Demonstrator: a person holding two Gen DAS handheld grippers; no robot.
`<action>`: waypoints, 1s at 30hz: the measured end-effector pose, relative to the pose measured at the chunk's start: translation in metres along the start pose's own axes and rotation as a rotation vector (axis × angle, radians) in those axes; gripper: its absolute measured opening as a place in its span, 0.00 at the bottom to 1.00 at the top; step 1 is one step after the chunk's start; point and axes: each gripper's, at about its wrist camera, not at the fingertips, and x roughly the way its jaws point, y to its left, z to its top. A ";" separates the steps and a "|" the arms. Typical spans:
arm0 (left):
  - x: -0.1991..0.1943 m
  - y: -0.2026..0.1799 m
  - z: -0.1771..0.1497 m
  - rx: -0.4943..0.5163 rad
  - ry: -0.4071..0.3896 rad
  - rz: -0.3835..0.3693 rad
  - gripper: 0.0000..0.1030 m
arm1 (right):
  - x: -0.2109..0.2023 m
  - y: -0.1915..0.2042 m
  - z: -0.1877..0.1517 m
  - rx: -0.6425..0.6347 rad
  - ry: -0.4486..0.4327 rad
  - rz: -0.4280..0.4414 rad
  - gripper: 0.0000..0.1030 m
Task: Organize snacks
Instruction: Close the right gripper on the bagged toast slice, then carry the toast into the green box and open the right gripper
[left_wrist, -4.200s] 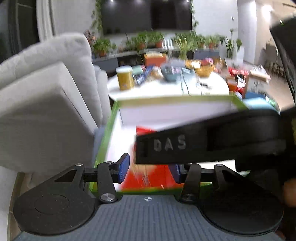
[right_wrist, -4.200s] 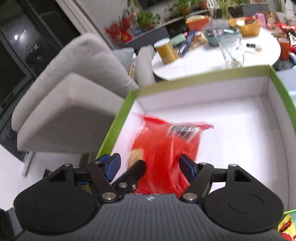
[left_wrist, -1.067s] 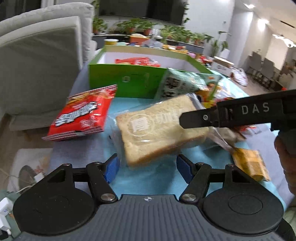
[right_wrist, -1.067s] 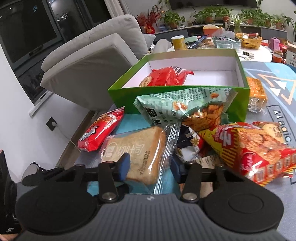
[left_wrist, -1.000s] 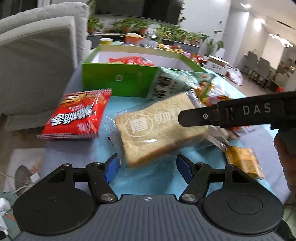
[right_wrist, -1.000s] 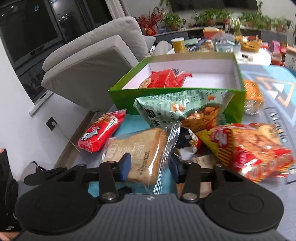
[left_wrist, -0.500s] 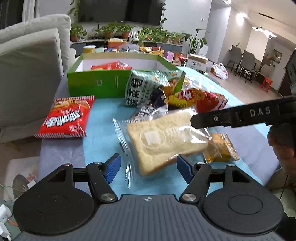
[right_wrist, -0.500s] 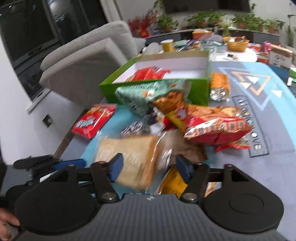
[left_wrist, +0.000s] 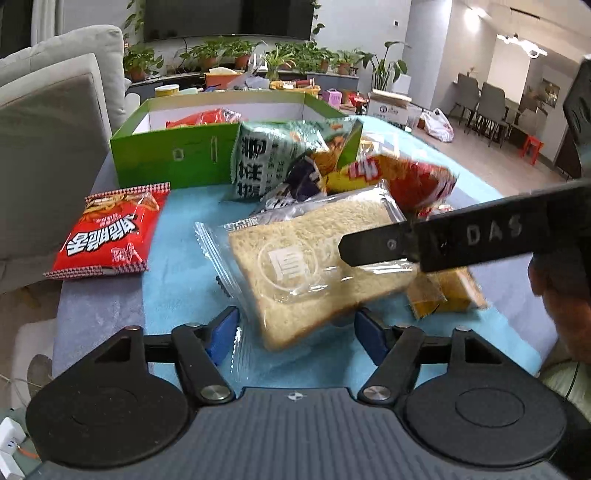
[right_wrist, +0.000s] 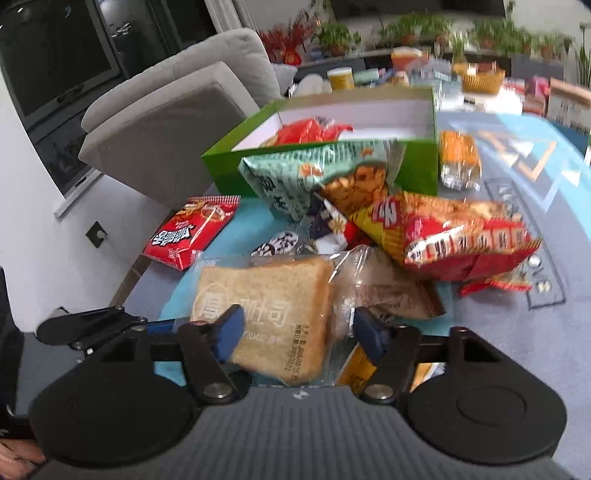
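A wrapped slice of bread lies on the blue mat between both grippers. My right gripper straddles the bread, its blue pads on either side of the pack; its finger crosses the bread in the left wrist view. My left gripper is open just in front of the bread, holding nothing. The green box holds a red snack bag. A green chip bag leans on the box front.
A red packet lies at the mat's left. A red-yellow bag, small packets and an orange pack crowd the middle and right. A grey sofa stands left of the table.
Both grippers have pulled back from the box toward the near edge of the table. The bread sits closer to both grippers and its wrapper has turned. The right gripper's pads have spread a little.
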 end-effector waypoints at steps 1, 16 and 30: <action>-0.002 -0.002 0.002 0.004 -0.008 0.002 0.61 | -0.004 0.000 0.001 -0.003 -0.013 0.006 0.46; -0.025 -0.019 0.042 0.008 -0.144 0.120 0.59 | -0.020 -0.005 0.041 0.050 -0.140 0.015 0.46; -0.017 -0.022 0.092 0.074 -0.217 0.162 0.53 | -0.017 -0.017 0.080 0.090 -0.215 0.007 0.46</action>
